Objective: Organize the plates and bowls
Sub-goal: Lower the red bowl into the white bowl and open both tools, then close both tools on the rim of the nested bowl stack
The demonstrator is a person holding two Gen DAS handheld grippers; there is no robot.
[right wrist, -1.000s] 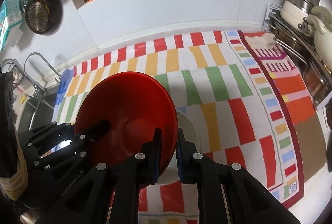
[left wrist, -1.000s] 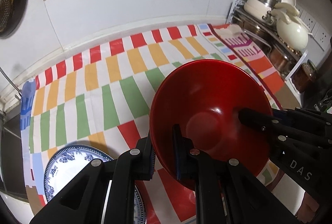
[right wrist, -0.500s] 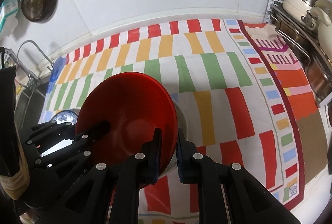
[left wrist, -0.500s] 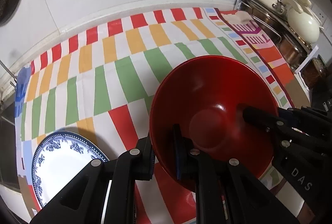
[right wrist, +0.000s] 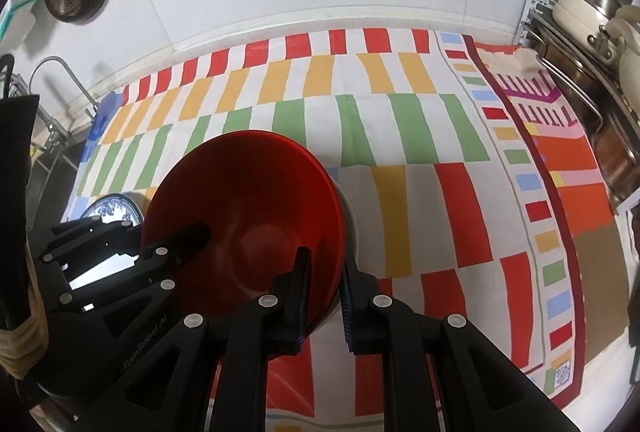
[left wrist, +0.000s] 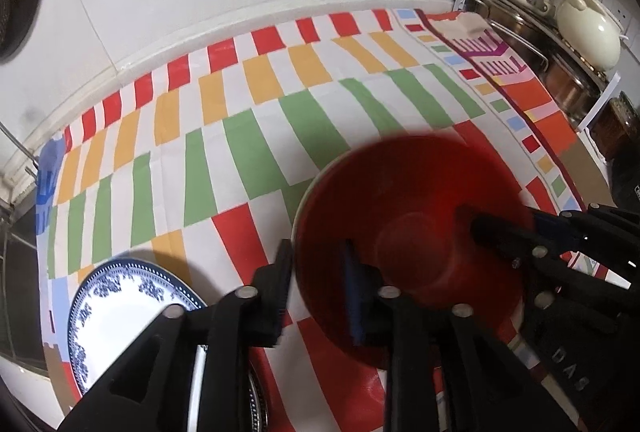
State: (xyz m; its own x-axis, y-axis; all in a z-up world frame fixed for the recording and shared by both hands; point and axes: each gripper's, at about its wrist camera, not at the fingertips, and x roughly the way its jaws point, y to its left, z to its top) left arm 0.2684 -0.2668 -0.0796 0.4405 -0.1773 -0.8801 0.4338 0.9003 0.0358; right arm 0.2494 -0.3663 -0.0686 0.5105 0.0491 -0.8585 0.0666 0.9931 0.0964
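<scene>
Cloth: one striped tablecloth (right wrist: 404, 136) covers the counter.
Bowls: two. One red bowl (right wrist: 248, 216) sits at centre, nested in a white bowl (right wrist: 349, 220) peeking out at its 3 o'clock.
Plates: one blue-patterned plate (left wrist: 120, 308), at 8 o'clock from the bowls.
Right gripper (right wrist: 325, 296): jaws clamped on the red bowl's rim.
Left gripper (left wrist: 318, 294): jaws opening, astride the opposite rim, pads off it.

Left tongs (left wrist: 316, 288) point steeply down, jaws opening with the red bowl's (left wrist: 408, 232) rim between them — right tongs (right wrist: 325, 288) stay pinched on the opposite rim.
</scene>
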